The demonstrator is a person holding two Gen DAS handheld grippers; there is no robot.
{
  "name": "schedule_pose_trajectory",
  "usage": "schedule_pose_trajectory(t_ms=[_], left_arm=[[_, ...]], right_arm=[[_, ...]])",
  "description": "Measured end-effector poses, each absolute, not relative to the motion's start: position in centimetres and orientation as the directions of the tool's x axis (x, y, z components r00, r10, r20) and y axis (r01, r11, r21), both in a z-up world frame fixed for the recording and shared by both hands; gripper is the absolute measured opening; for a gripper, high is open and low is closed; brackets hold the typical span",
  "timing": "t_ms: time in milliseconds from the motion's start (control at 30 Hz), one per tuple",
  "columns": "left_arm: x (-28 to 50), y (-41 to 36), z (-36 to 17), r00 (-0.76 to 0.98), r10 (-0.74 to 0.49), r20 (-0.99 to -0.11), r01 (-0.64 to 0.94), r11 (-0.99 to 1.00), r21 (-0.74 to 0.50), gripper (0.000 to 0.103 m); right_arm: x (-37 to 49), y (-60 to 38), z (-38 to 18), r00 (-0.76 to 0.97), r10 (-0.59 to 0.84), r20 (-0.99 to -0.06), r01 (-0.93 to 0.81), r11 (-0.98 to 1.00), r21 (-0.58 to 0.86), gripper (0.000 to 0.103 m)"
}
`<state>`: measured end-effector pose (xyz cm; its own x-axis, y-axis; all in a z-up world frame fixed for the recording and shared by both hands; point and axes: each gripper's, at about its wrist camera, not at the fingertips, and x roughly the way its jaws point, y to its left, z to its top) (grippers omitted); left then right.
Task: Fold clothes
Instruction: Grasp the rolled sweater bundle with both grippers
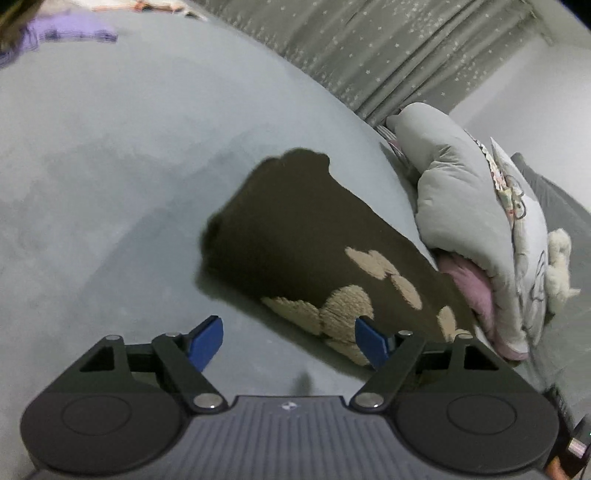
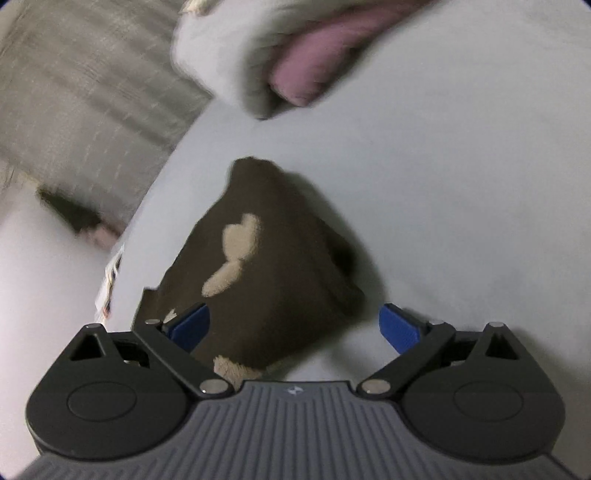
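A dark brown fleecy garment [image 1: 295, 229] with beige patches lies folded in a long strip on the grey bed sheet [image 1: 110, 166]. My left gripper [image 1: 290, 339] is open and empty, just above the sheet at the garment's near end. In the right wrist view the same garment [image 2: 269, 266] lies below my right gripper [image 2: 295, 326], which is open and empty, its left blue pad [image 2: 190, 326] over the cloth's edge. Neither gripper holds the cloth.
A bundled grey quilt with pink lining [image 1: 472, 221] lies beside the garment, also in the right wrist view [image 2: 258, 48]. A purple garment [image 1: 66, 31] lies at the far end of the bed. A grey starred curtain [image 1: 388, 48] hangs behind the bed.
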<state>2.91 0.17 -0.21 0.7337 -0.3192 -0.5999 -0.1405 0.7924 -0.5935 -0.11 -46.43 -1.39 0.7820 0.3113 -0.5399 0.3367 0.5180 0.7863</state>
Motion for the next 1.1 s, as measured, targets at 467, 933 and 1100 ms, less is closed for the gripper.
schedule_pose_trajectory(t_ms=[467,933,1100], left_arm=[[7.3,-0.6,-1.8,0.799,-0.272,-0.537,-0.171,0.752,-0.636,0.101],[9.5,-1.9,-2.4,0.843,-0.190,-0.504,-0.179,0.784,-0.594,0.086],[9.5,-1.3,-2.9,0.853,-0.175,-0.491,-0.188,0.776,-0.602,0.074]], right_arm=[[0.3,-45.1,-3.8,0.879,0.257,-0.402,0.252,0.465,0.848,0.102],[4.5,-42.1,-4.3,0.917,0.144,-0.371,0.209,0.619,0.757,0.103],[5.2,-41.7,-4.4,0.924,0.116,-0.365,0.211,0.642,0.737,0.103]])
